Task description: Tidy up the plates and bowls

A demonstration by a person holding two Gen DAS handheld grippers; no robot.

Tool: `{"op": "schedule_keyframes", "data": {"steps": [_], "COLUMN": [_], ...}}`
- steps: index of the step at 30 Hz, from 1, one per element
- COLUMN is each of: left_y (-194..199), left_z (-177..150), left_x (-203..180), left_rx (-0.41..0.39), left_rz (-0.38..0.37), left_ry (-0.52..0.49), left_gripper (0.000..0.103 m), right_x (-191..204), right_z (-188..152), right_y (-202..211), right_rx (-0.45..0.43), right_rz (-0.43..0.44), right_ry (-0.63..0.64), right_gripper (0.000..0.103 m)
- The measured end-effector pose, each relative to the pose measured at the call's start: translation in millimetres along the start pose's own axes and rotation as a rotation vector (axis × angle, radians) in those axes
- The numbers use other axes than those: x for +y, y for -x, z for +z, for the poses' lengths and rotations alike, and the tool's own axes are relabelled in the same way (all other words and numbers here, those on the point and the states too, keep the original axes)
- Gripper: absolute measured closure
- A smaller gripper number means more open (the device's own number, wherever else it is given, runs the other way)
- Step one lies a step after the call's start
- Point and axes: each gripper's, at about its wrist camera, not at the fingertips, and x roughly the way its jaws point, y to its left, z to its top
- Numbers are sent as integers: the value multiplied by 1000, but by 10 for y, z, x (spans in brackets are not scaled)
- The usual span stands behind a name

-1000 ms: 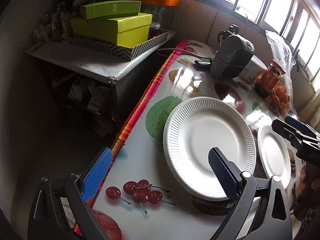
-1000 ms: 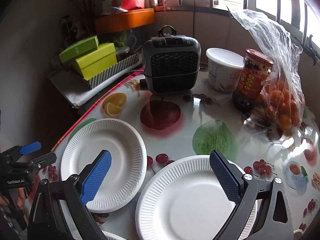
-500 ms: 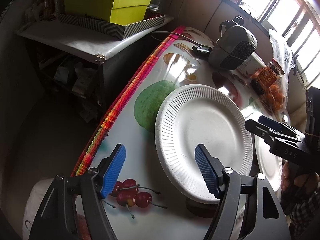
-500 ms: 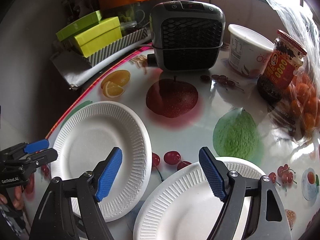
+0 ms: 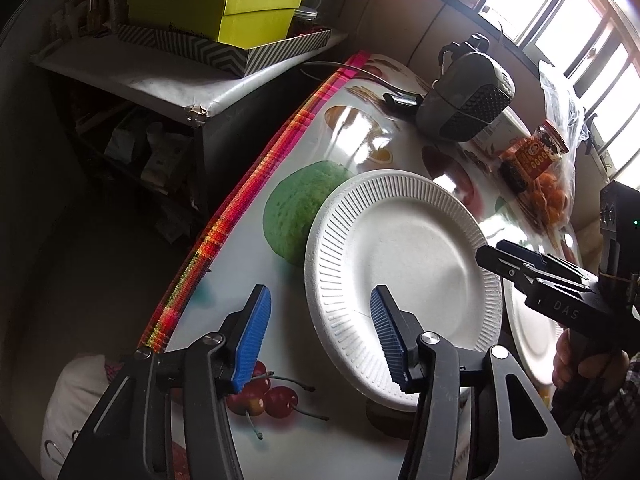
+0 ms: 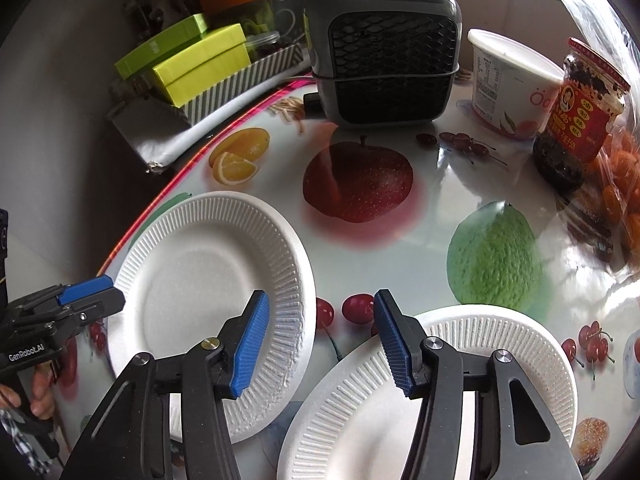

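Two white paper plates lie flat on the bench (image 6: 400, 264), whose glossy cloth is printed with fruit. The left gripper (image 5: 316, 336) hangs over the near rim of the left plate (image 5: 404, 256); its jaws stand wide apart and hold nothing, one blue pad (image 5: 254, 336) over bare cloth beside the printed cherries, the other over the plate's ribbed edge. Whether that pad touches the rim cannot be told. The right gripper (image 6: 318, 344) is likewise spread wide and empty, its jaws straddling the narrow gap between the two plates: the left pad over the rim of the left plate (image 6: 208, 292), the right pad over the rim of the right plate (image 6: 472, 396). In the left wrist view the right gripper (image 5: 532, 276) reaches in from the side, its black fingers above the far rim of the left plate, with the right plate (image 5: 532, 336) just beyond and partly hidden. At the back of the bench stand a dark fan heater (image 6: 384, 48), a white tub (image 6: 508, 84), a red-labelled jar (image 6: 576, 120) and a clear bag of oranges (image 6: 624, 176), well apart from the plates. Green boxes (image 6: 200, 68) sit on a side shelf.
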Motion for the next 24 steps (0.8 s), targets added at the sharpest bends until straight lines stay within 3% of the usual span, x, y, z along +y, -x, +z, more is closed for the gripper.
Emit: {"op": "schedule_keyframes", "data": {"steps": [10, 14, 24], "left_y": [-5, -21, -33], "left_z": [-10, -8, -13], "left_x": [-3, -15, -37], "left_rx": [3, 10, 13], "left_rz": [-4, -8, -7], "left_ry": [9, 5, -3], "left_gripper": [53, 62, 70], "right_x": [-30, -21, 41], "right_z": [-13, -13, -9], "right_y": [-5, -17, -31], "right_rx": [1, 10, 12], "right_rz": [19, 38, 56], "right_ry": [-18, -21, -3], "right_gripper": [65, 73, 85]}}
